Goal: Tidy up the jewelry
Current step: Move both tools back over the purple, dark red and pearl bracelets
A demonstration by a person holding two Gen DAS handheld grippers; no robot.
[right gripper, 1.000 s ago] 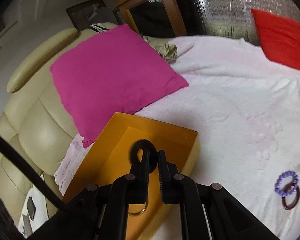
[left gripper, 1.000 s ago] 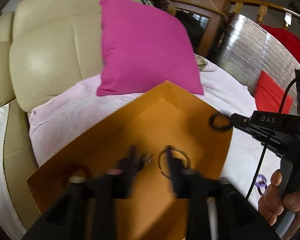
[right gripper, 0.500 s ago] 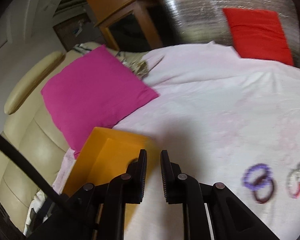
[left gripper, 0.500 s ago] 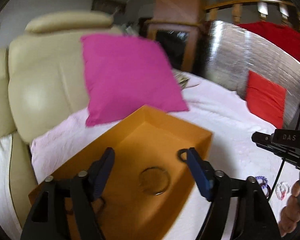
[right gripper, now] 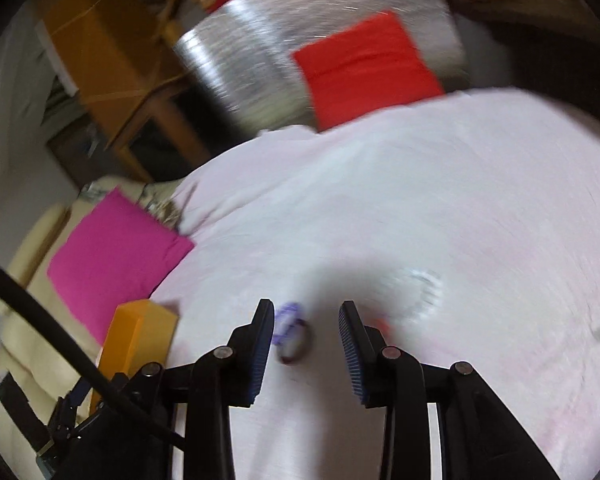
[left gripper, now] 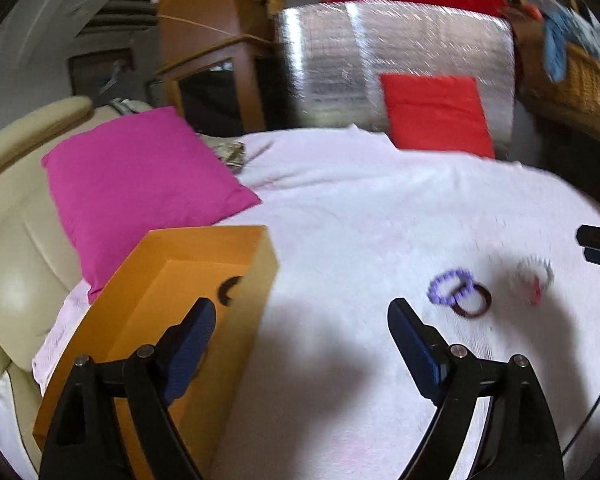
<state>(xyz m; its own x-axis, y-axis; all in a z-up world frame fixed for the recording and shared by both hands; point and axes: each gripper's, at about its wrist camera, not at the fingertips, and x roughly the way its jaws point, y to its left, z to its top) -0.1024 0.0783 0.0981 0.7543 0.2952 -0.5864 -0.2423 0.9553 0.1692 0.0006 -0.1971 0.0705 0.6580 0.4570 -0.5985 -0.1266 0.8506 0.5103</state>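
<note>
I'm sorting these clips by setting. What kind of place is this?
Most likely a home living room: a cream leather sofa with a pink cushion, a wooden cabinet, and a surface draped in a pale pink blanket.

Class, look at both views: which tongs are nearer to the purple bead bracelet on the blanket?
Right. The right tongs are opening just in front of the purple bead bracelet, framing it. The left tongs are opening further back, beside the orange box.
</note>
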